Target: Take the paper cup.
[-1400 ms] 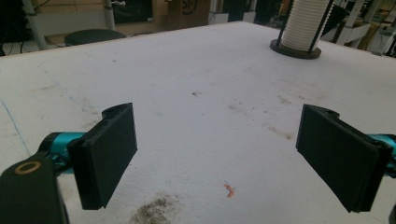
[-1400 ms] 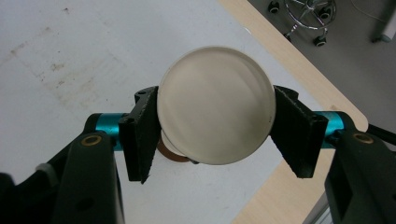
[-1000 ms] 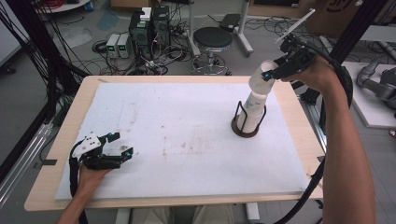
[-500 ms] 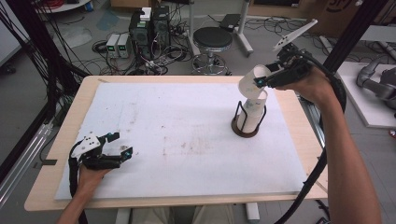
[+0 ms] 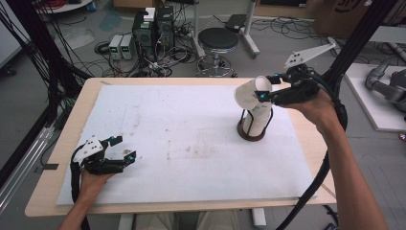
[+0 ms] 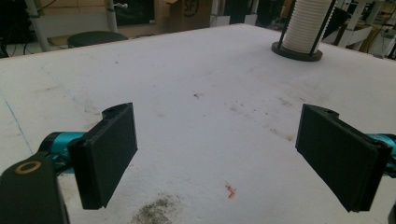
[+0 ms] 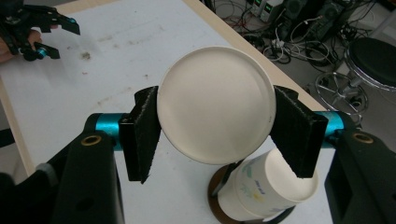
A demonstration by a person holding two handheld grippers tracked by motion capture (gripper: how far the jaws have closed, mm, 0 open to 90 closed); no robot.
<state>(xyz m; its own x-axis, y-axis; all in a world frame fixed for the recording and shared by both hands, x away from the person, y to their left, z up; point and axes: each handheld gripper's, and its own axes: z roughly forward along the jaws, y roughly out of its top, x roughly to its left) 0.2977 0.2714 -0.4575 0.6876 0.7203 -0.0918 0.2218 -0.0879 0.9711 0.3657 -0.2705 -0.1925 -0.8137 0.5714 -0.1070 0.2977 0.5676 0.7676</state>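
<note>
Overhead, the right claw (image 5: pixel 264 94) was clenched on a paper cup (image 5: pixel 253 93), tilted on its side between its pads, just above the cup stack (image 5: pixel 256 120) in its holder (image 5: pixel 251 135). The left claw (image 5: pixel 123 148) lay released on the desk (image 5: pixel 191 143), well apart, nothing between its pads.

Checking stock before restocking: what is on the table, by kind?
Held cup: 1
Cup stack: 1
Holder: 1
Total: 3
</note>
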